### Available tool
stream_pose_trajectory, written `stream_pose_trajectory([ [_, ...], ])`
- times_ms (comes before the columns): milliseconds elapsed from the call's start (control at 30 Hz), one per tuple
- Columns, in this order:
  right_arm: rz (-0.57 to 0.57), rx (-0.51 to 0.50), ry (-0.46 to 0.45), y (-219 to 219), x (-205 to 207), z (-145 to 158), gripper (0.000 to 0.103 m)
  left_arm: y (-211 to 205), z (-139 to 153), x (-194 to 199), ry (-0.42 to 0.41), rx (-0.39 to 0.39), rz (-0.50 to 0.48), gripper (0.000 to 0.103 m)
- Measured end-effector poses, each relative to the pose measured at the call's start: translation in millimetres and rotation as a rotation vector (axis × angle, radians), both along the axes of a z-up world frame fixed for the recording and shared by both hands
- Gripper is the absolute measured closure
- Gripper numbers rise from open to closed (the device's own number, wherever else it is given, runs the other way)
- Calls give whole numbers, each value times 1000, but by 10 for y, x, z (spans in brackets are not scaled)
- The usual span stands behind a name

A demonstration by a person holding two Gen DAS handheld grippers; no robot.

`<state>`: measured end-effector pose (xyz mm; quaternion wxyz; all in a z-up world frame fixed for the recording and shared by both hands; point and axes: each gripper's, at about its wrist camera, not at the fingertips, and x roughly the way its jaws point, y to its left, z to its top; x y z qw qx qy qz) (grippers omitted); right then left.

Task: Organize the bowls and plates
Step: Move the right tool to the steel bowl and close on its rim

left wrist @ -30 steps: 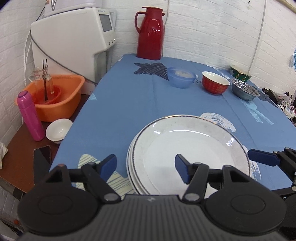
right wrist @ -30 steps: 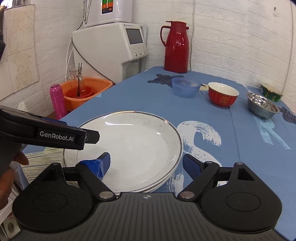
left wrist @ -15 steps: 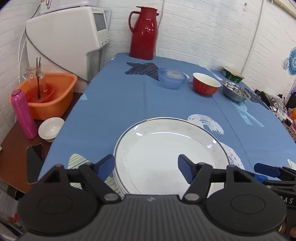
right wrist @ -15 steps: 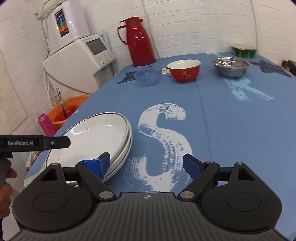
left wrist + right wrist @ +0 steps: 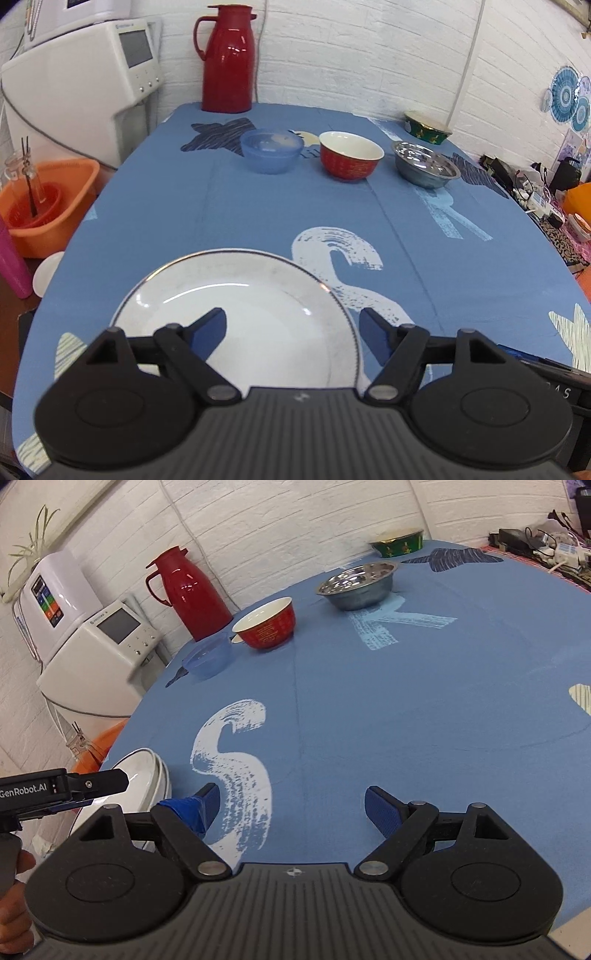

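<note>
A stack of white plates with a thin dark rim line lies flat at 6 o'clock on the blue-covered counter; the right wrist view shows several plates nested. Far across at 12 o'clock, four empty bowls stand upright in a row, apart from one another: a translucent blue bowl, a red bowl with white inside, a shiny steel bowl, and a green bowl rimmed in gold.
</note>
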<state>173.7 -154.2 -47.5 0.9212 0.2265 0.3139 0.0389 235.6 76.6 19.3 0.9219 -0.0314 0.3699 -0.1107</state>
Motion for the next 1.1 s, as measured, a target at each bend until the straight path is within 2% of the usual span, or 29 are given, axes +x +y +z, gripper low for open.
stream_pose_trajectory([
  [167, -23, -1, -31, -382, 37, 13, 30, -389, -7, 201, 31, 33, -40, 31],
  [300, -9, 54, -27, -723, 219, 16, 30, -707, -39, 419, 79, 39, -64, 31],
  [467, -1, 48, -65, -996, 594, 179, 30, -1060, -34, 775, 144, -8, -79, 31],
  [533, 0, 15, -85, -1056, 743, 255, 30, -1167, -14, 938, 155, -36, -83, 31],
  [633, 7, -40, -86, -1130, 969, 345, 30, -1263, -5, 1198, 153, -68, -36, 31],
  [767, 20, -148, -72, -1248, 1362, 495, 30, -1377, 8, 1553, 178, -138, 2, 31],
  [900, 1, -209, -49, -1406, 1843, 608, 30, -1528, 6, 1933, 240, -273, 28, 31],
  [1000, -10, -215, -14, -1532, 2244, 638, 30, -1608, -28, 2172, 273, -370, 106, 31],
  [1100, -21, -233, 33, -1624, 2620, 582, 30, -1667, -79, 2370, 261, -457, 203, 31],
])
